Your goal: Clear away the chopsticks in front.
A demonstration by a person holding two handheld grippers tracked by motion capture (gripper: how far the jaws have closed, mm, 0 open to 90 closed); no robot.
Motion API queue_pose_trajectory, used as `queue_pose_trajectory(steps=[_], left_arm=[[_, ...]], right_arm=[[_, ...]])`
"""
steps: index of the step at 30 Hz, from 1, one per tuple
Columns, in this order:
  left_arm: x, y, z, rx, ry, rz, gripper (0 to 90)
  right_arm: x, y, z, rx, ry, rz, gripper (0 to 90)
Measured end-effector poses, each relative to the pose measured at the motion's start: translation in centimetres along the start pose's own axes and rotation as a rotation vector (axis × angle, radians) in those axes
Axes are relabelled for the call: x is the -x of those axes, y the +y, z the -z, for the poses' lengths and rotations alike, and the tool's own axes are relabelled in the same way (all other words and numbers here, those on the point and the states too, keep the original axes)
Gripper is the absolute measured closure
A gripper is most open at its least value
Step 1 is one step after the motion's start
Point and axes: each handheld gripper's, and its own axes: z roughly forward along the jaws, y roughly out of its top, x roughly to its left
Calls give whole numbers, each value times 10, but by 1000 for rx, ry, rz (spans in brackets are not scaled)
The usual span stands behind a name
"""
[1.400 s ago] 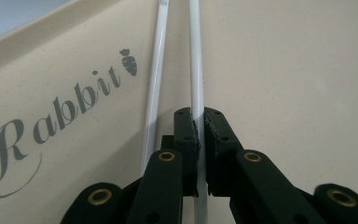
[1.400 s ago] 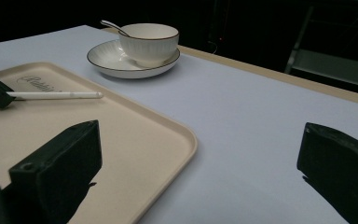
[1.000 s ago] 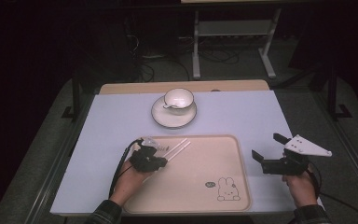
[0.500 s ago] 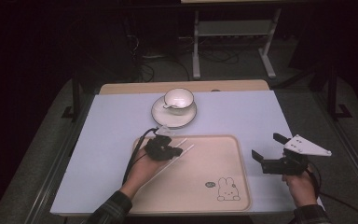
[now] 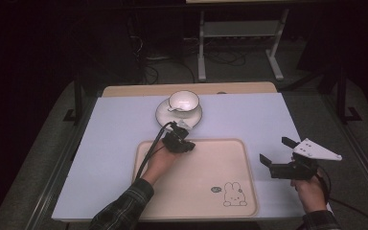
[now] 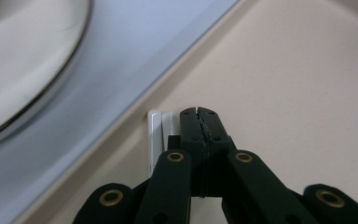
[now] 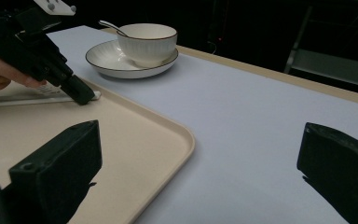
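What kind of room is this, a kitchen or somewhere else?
Probably a lab or test room, not a kitchen. The table stands in a dark room with cables on the floor behind it, and a person works with hand-held grippers beside a cup and a tray.

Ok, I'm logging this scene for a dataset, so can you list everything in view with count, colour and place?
tray: one, beige with a small rabbit print, on the near middle of the table
chopsticks: two, white, lying side by side at the tray's far left edge
saucer: one, white with a dark rim, beyond the tray
bowl: one, white, on the saucer
spoon: one, resting in the bowl
table: one, pale blue-white top
metal stand: one, grey, on the floor behind the table
left gripper: black, jaws closed, tip down on the tray beside the chopsticks
right gripper: black, jaws apart, right of the tray
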Motion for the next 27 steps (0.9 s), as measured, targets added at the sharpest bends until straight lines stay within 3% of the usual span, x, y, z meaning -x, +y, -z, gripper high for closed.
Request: queue_pose_trajectory(steps=[11, 27], left_arm=[[-17, -25, 24, 1, 25, 43, 893], [-22, -67, 63, -35, 39, 67, 892]], right_arm=[[0, 0, -1, -2, 0, 4, 0], [-1, 0, 0, -2, -2, 1, 0]])
